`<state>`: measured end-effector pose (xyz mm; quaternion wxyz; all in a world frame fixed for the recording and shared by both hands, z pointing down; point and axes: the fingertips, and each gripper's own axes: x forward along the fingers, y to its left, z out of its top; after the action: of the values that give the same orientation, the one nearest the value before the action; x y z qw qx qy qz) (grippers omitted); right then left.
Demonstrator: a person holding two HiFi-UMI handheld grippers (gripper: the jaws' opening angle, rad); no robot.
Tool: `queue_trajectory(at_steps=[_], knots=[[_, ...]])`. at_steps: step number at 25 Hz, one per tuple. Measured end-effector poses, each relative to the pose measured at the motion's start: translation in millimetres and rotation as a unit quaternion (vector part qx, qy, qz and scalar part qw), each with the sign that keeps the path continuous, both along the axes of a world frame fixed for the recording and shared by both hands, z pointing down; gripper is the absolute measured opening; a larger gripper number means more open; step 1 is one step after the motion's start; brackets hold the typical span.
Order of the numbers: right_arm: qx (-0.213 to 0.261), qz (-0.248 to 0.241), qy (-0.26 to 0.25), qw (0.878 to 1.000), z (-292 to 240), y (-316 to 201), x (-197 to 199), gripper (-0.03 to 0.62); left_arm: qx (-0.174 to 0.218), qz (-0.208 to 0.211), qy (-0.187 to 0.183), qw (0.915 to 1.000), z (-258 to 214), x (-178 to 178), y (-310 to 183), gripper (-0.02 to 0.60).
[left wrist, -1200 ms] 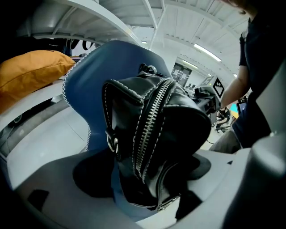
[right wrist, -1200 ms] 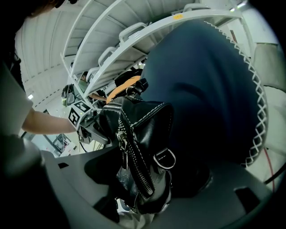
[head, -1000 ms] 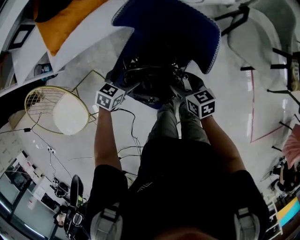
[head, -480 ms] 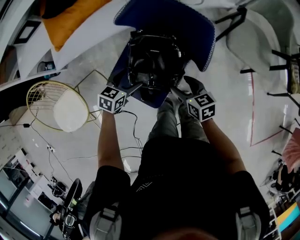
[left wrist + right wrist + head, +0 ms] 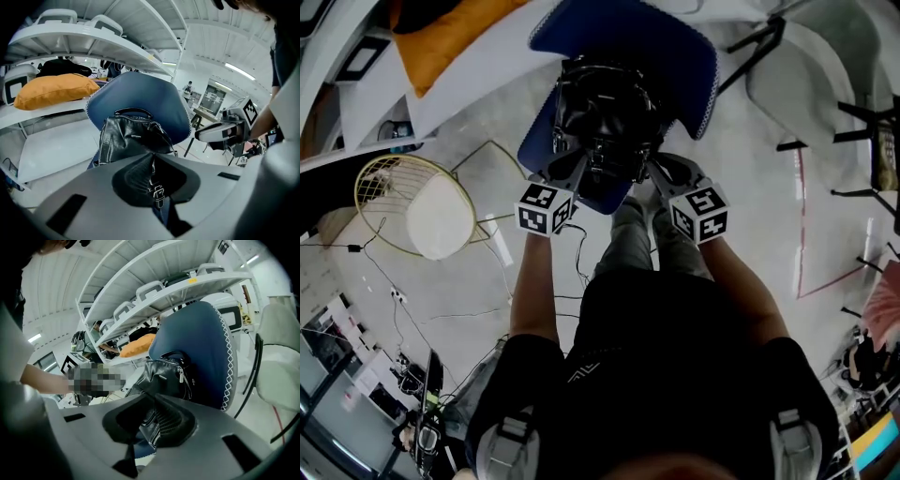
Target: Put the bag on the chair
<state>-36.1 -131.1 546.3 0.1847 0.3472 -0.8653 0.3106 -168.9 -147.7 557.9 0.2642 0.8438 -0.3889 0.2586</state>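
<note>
A black leather bag [image 5: 605,108] stands upright on the seat of the blue chair [image 5: 680,52], against its backrest. My two grippers meet the bag's near lower corners. The left gripper [image 5: 579,173] is shut, and a buckled strap [image 5: 157,191] of the bag [image 5: 131,136] runs along the seam of its jaws [image 5: 151,159]. The right gripper [image 5: 656,172] has its jaws closing, with a stitched leather strap [image 5: 150,437] between them beside the ribbed pad [image 5: 169,423]. In the right gripper view the bag [image 5: 164,373] leans on the chair back [image 5: 206,343].
A gold wire stool with a white cushion [image 5: 422,211] stands left of the chair. An orange cushion [image 5: 441,42] lies on the white shelving behind. A white chair [image 5: 806,75] stands to the right. Cables [image 5: 567,281] trail over the floor by the person's legs.
The bag rose from low in front of the chair onto its seat. Both grippers then drew back a little toward the person, and the left one shifted right.
</note>
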Motion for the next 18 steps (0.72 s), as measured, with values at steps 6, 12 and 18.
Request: queue_trajectory(at_steps=[6, 12, 18], knots=[[0.002, -0.003, -0.003, 1.0, -8, 5, 6, 0.064, 0.003, -0.018, 0.004, 0.9998, -15, 24, 14, 0.023], [0.011, -0.019, -0.013, 1.0, -26, 12, 9, 0.063, 0.003, -0.038, 0.025, 0.9989, -35, 48, 33, 0.023], [0.016, -0.032, -0.009, 0.999, -43, 19, 16, 0.06, 0.011, -0.052, 0.025, 0.9983, -55, 63, 48, 0.023]])
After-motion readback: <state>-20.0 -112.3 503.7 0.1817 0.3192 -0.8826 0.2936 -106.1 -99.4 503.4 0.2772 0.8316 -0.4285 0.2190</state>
